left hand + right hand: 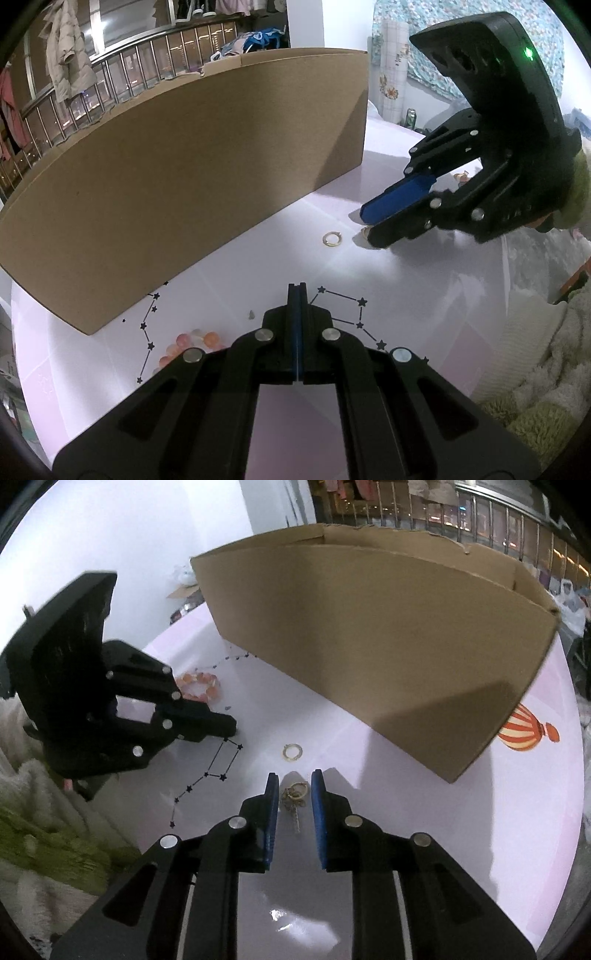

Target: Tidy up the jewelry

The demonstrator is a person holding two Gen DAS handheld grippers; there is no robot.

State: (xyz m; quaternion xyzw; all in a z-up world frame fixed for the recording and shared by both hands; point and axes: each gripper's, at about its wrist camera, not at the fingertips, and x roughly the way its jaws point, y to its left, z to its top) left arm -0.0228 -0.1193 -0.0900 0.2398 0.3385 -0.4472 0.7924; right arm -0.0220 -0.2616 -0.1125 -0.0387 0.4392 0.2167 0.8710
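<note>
Left wrist view: the left gripper (297, 291) hangs clenched and empty above the pale table (406, 280), with a bead bracelet (192, 343) partly hidden behind its linkage. A gold ring (332, 238) lies loose on the table between the cardboard box (184, 184) and the right gripper (369, 229), whose tips rest low on the surface beside a small gold piece. Right wrist view: the right gripper (294, 786) stands released, its blue pads apart and not pressing; a gold earring with chain (294, 797) lies on the table between them. The ring (292, 752) sits just ahead, the bracelet (197, 686) beside the left gripper (232, 726). Only this view shows the box's open top, though its contents are hidden. Judged from these positions, three pieces remain outside the box, so the sorting appears largely undone.
</note>
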